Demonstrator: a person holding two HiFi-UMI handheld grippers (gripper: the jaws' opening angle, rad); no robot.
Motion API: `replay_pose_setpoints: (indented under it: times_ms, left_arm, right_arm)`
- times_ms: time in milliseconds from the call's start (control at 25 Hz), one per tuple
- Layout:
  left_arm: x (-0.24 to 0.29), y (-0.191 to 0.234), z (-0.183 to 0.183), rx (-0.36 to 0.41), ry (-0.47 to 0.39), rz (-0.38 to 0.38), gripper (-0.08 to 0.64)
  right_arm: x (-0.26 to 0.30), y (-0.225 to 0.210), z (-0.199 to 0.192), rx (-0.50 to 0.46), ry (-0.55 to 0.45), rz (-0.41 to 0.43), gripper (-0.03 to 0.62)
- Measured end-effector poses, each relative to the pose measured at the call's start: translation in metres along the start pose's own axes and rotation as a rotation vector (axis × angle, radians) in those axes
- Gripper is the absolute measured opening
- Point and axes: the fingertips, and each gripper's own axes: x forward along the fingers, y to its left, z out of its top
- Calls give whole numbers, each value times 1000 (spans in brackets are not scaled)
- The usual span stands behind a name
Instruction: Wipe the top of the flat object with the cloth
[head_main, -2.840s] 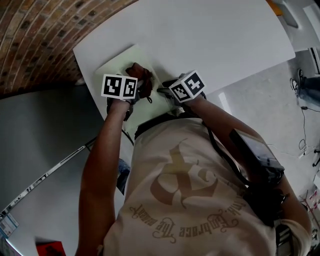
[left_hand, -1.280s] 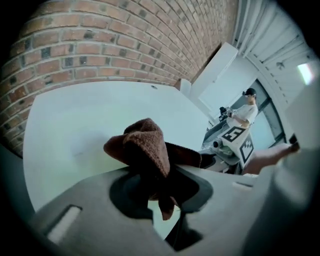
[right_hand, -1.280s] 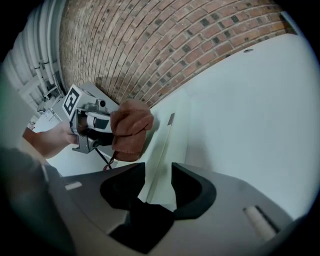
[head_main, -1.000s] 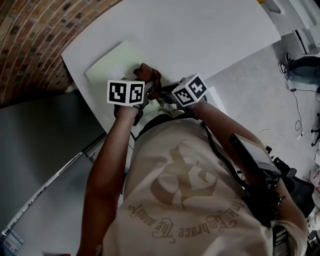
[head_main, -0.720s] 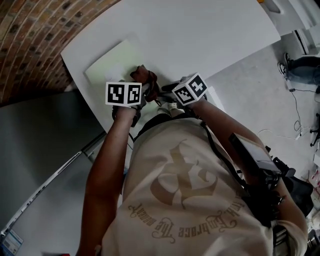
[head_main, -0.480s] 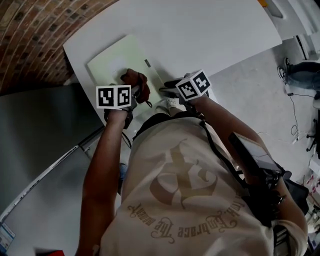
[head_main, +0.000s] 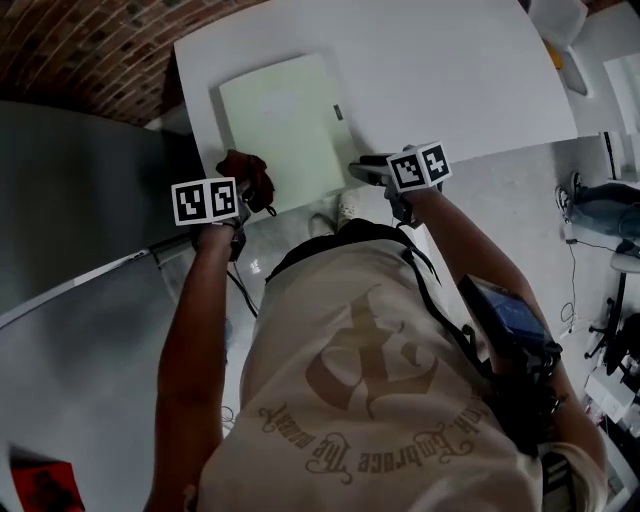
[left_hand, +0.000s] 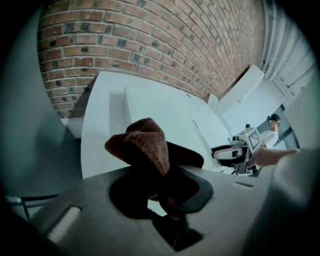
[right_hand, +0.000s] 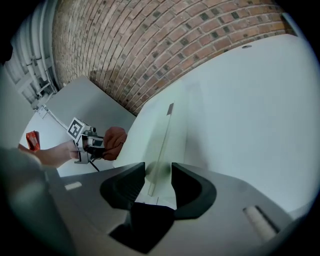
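Head view: a pale green flat object (head_main: 285, 125) lies on the white tabletop (head_main: 450, 60), toward its near left part. The left hand-held gripper (head_main: 236, 192) carries a brown cloth (head_main: 248, 172) just beside the object's near left corner, at the tabletop's near edge. The right hand-held gripper (head_main: 358, 172) sits at the near right corner.

Left gripper view: the jaws are clamped on the bunched cloth, which is raised short of the flat object.

Right gripper view: the jaws stand apart, and the object's right edge runs away between them without being pinched.

With nothing gripping it, the flat object may slide under the wipe, possibly off the near edge. The balled cloth may also wipe only a narrow strip.
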Motion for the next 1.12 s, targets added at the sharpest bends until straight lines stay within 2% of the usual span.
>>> replay_pose_setpoints:
  times_ms: [200, 320, 400, 560, 680, 840, 1120]
  left_arm:
    - [-14, 22, -25, -82, -56, 43, 81]
    - [-26, 28, -34, -112, -102, 60, 81]
    - [-33, 21, -31, -107, -142, 51, 81]
    - [-35, -13, -18, -88, -183, 8, 81]
    - [-18, -53, -7, -36, -166, -35, 81]
    - [18, -112, 3, 46, -110, -113, 81]
    - [73, -184, 15, 161, -18, -228, 81]
  right_arm:
    - [3, -2, 0, -21, 23, 1, 170]
    - [0, -4, 10, 25, -20, 33, 164]
    - [-7, -10, 29, 59, -68, 48, 164]
    - [-9, -29, 69, 32, -73, 26, 167]
    - [1, -36, 94, 11, -60, 32, 173]
    - [17, -39, 111, -24, -15, 25, 196]
    - [37, -37, 112, -52, 68, 31, 209]
